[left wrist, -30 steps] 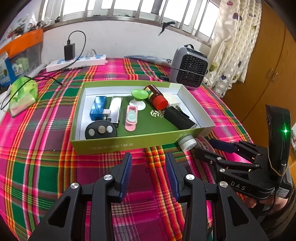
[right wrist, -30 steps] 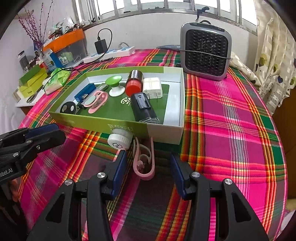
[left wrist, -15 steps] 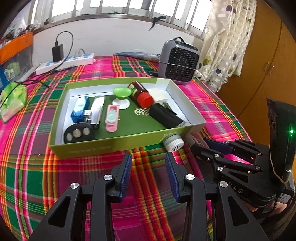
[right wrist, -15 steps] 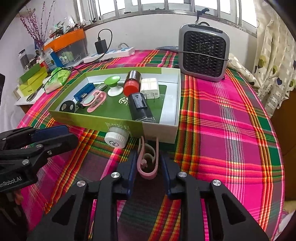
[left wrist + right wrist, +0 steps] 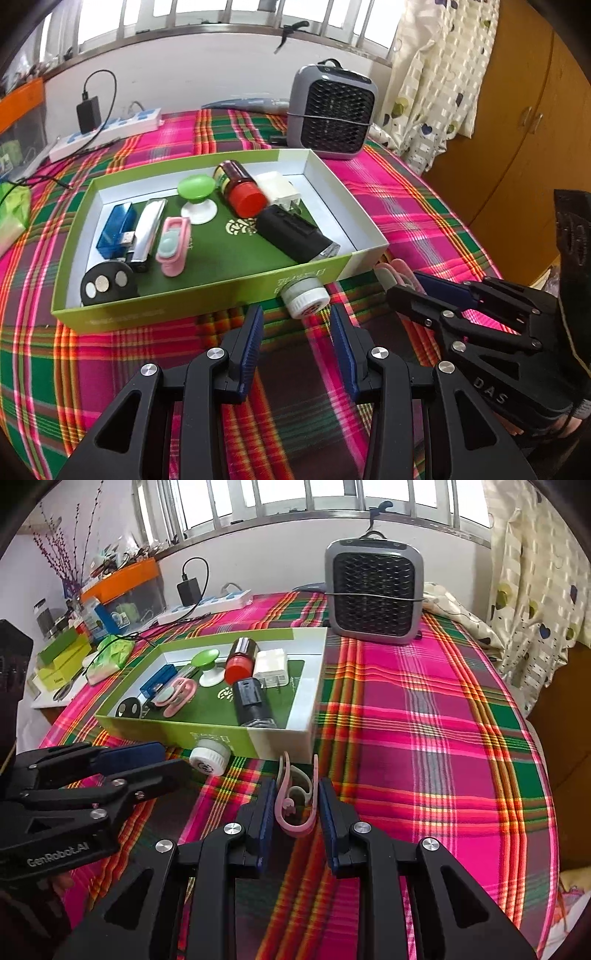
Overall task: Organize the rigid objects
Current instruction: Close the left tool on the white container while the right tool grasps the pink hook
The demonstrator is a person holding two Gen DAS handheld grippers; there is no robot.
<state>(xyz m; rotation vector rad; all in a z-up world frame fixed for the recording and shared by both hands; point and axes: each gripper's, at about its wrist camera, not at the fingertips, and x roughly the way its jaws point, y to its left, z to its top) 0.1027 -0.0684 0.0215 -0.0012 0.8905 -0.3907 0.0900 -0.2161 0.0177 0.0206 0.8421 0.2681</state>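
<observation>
My right gripper (image 5: 295, 794) is shut on a pink curved clip (image 5: 295, 828) just in front of the green box's (image 5: 147, 727) near right corner. Seen from the left wrist, the right gripper (image 5: 417, 288) holds the clip (image 5: 400, 267) low over the plaid cloth. My left gripper (image 5: 295, 321) is open, nothing between its fingers. A small white-capped jar (image 5: 304, 295) lies on its side just ahead of it, against the green box's (image 5: 166, 310) front wall. The box holds a blue USB stick, a second pink clip, a red-capped bottle and several other small items.
A grey fan heater (image 5: 373, 594) stands behind the box. A white power strip (image 5: 107, 129) with a black charger lies at the back left, and a green bag (image 5: 112, 653) lies left of the box. Curtain and wooden cupboard (image 5: 517, 122) are on the right.
The right gripper's jaws have closed onto the pink clip. The left gripper has moved right, so the white-capped jar now lies straight in front of its open fingers.
</observation>
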